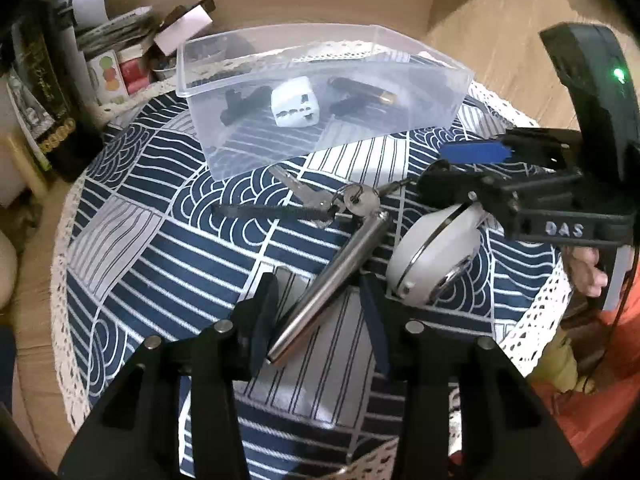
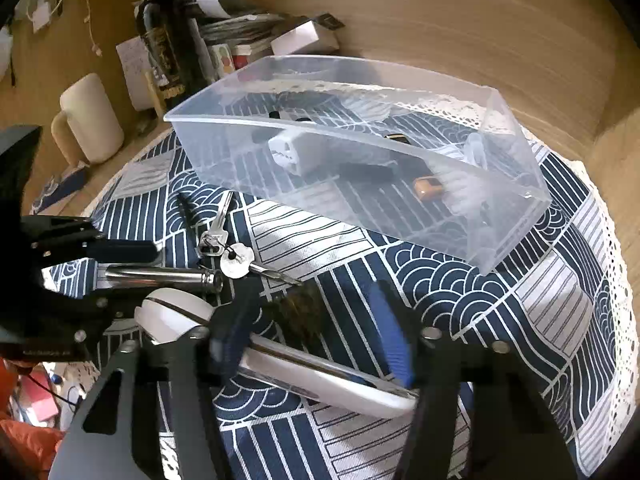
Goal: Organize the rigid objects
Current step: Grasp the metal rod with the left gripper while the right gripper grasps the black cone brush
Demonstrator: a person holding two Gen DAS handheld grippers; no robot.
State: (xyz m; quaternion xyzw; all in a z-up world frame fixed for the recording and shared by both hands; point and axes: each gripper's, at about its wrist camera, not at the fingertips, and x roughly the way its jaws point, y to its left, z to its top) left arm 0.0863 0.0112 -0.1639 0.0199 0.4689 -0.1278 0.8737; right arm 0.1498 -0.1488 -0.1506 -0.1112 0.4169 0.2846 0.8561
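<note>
A metal tube (image 1: 332,280) lies on the patterned tablecloth between the fingers of my open left gripper (image 1: 320,304), which straddles its near end. It also shows in the right wrist view (image 2: 160,276). A bunch of keys (image 1: 348,200) on a black strap lies just past it, also seen in the right wrist view (image 2: 228,248). A white oval case with a chrome band (image 1: 436,256) lies to the right. My open right gripper (image 2: 316,328) straddles that case (image 2: 320,384). A clear plastic bin (image 1: 320,96) behind holds a white adapter (image 1: 294,106) and dark items.
The round table (image 2: 520,300) has a lace-edged cloth. Books, a dark bottle (image 2: 160,40) and boxes stand against the wall at back left. A cream mug (image 2: 92,120) sits left. The clear bin (image 2: 360,160) fills the far half of the table.
</note>
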